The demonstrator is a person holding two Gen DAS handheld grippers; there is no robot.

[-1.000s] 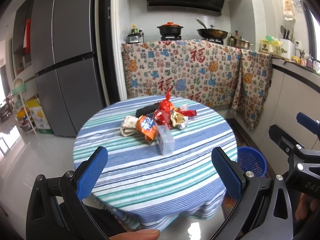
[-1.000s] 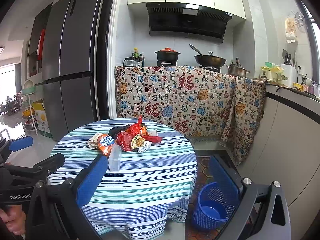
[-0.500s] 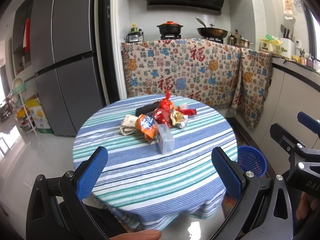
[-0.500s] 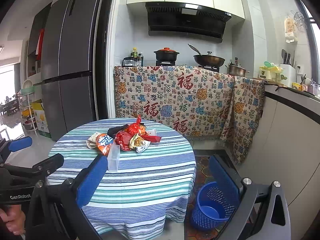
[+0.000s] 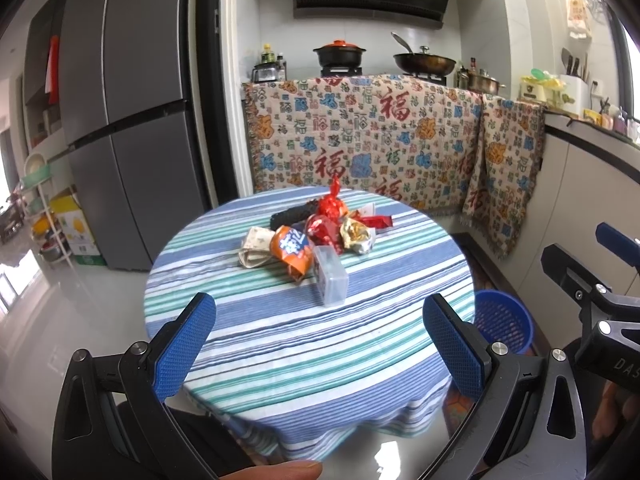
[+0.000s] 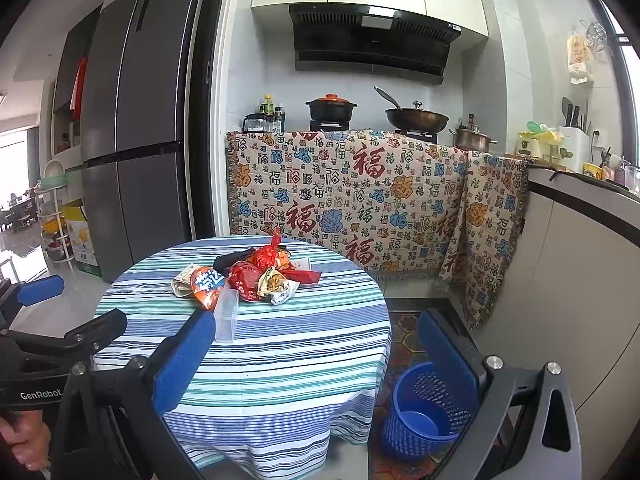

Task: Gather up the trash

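trash pile (image 5: pixel 316 236): a small heap of wrappers, lying close together near the middle of the round table (image 5: pixel 280 344), a little toward its far edge
orange wrapper (image 5: pixel 291 249): crumpled, white characters on it; at the near left of the heap
beige wrapper (image 5: pixel 255 246): folded; touching the orange one on its left
red wrappers (image 5: pixel 325 225): shiny; one twisted to a point that stands up
gold wrapper (image 5: pixel 356 235): crumpled; at the right side
clear plastic box (image 5: pixel 330 275): lying flat; nearest to the near edge
blue basket (image 6: pixel 426 412): mesh wall, upright on the floor beside the table's right edge; the visible part of its bottom is bare
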